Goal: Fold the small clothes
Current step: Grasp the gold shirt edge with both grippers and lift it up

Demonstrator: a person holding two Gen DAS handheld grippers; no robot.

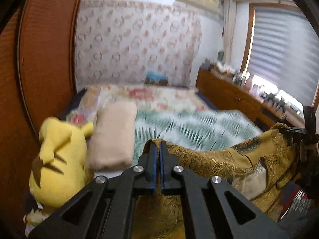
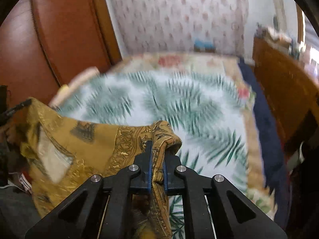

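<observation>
The mustard patterned garment point(image 1: 229, 159) hangs stretched between both clamped tongs, left tongs point(image 1: 158, 145) pinching one top corner at lower centre, right tongs point(image 2: 157, 149) the other, its long edge spanning sideways above the bed point(image 2: 179, 99).

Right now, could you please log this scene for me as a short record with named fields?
Setting: bed with a palm-leaf cover, in a bedroom
Garment: mustard patterned cloth, stretched between both grippers, above the bed
Left gripper: shut on one edge of the cloth
Right gripper: shut on a bunched edge of the cloth
Beside the bed's left edge: yellow plush toy, beige pillow
Folding: not yet started
</observation>
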